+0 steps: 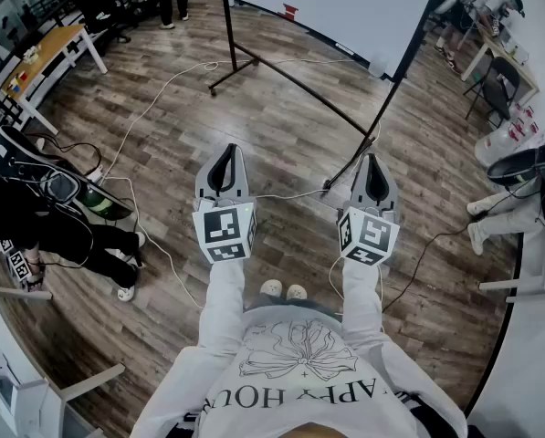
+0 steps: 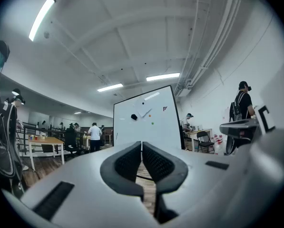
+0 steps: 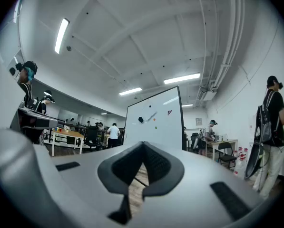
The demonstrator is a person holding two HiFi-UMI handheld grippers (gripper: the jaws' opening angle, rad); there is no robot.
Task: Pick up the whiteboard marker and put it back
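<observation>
A white whiteboard (image 1: 345, 7) on a black wheeled stand stands a few steps ahead on the wooden floor. Both gripper views show it straight in front: whiteboard (image 2: 146, 120), whiteboard (image 3: 156, 122). On its face hang a black eraser (image 2: 134, 117) and a thin slanted stick that may be the marker (image 2: 144, 112), too small to tell. The same stick (image 3: 151, 116) shows in the right gripper view. My left gripper (image 1: 226, 149) and right gripper (image 1: 374, 158) are held level side by side, both shut and empty, well short of the board. Their jaws meet at the tips.
The stand's black legs (image 1: 254, 62) and white cables (image 1: 162, 99) lie on the floor ahead. A person in black (image 1: 44, 222) stands at the left by equipment. Another person (image 1: 518, 194) is at the right. A wooden table (image 1: 57, 48) stands far left, with chairs and tables far right.
</observation>
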